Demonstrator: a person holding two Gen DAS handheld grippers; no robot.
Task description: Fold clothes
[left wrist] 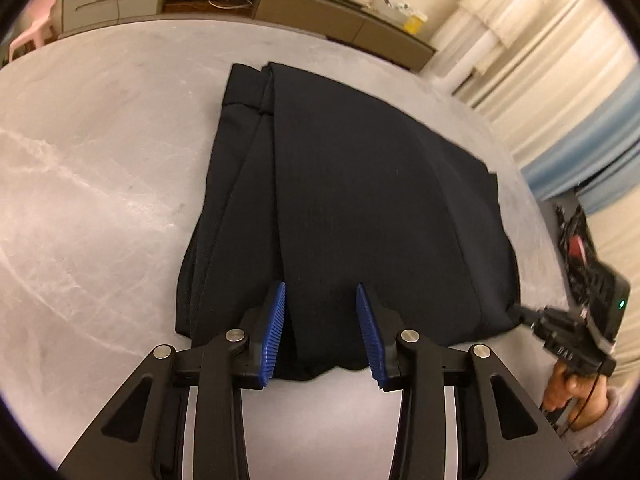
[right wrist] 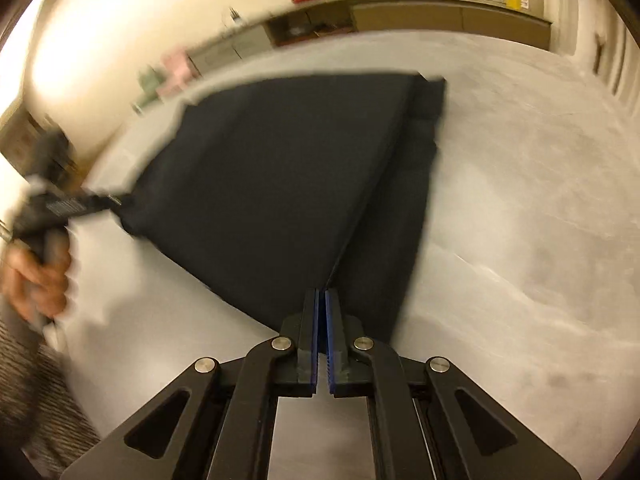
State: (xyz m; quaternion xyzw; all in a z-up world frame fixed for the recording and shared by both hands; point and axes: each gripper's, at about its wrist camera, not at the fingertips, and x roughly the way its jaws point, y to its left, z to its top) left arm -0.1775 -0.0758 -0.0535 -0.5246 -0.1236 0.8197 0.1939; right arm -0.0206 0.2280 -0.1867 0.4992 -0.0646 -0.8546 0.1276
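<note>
While my left gripper sits wide open over the folded black pants, my right gripper is clamped on their corner on the gray table.

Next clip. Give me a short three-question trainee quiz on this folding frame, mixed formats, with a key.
1. True or false: the left gripper is shut on the black garment.
2. Which gripper is closed at the garment's edge? A) left gripper B) right gripper
3. Fill in: the garment lies on a grey ____.

Key:
1. False; its jaws stand open over the near edge.
2. B
3. table
</note>
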